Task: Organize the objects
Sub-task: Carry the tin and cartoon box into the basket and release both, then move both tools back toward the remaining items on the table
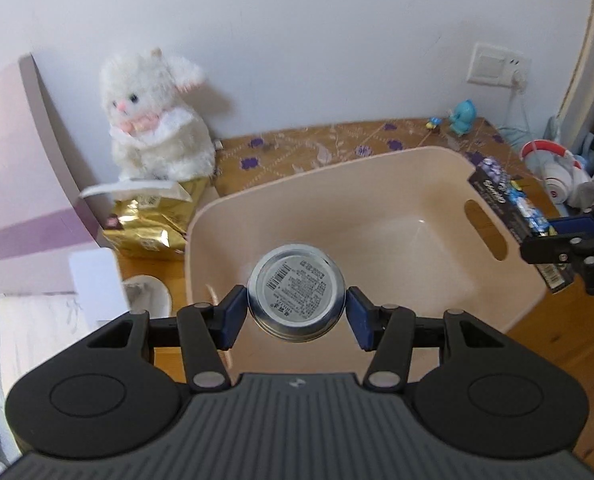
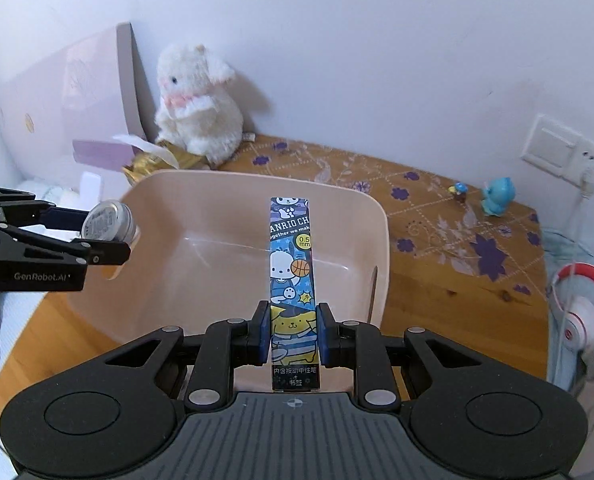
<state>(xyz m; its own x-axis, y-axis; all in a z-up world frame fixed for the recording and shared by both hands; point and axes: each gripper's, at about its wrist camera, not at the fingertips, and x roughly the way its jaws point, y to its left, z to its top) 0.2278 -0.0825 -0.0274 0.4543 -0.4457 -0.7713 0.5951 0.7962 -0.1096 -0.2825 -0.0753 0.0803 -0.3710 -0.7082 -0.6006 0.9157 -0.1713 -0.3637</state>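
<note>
My left gripper (image 1: pixel 296 312) is shut on a round silver tin (image 1: pixel 296 290), label side facing the camera, held over the near edge of a beige plastic bin (image 1: pixel 377 216). In the right wrist view the left gripper (image 2: pixel 109 236) and the tin (image 2: pixel 109 222) hang over the bin's left rim. My right gripper (image 2: pixel 293 332) is shut on a long cartoon-printed pen box (image 2: pixel 292 276), held upright above the bin (image 2: pixel 201 188). The box (image 1: pixel 517 220) and right gripper (image 1: pixel 553 240) show at the bin's right rim in the left wrist view.
A white plush rabbit (image 1: pixel 157 116) sits on a gold packet (image 1: pixel 153 224) by the wall at back left. A pink board (image 1: pixel 17 168) leans left. A blue toy figure (image 2: pixel 497 196), a wall socket (image 2: pixel 561 152) and red-white headphones (image 2: pixel 581 316) are to the right on the wooden table (image 2: pixel 457 288).
</note>
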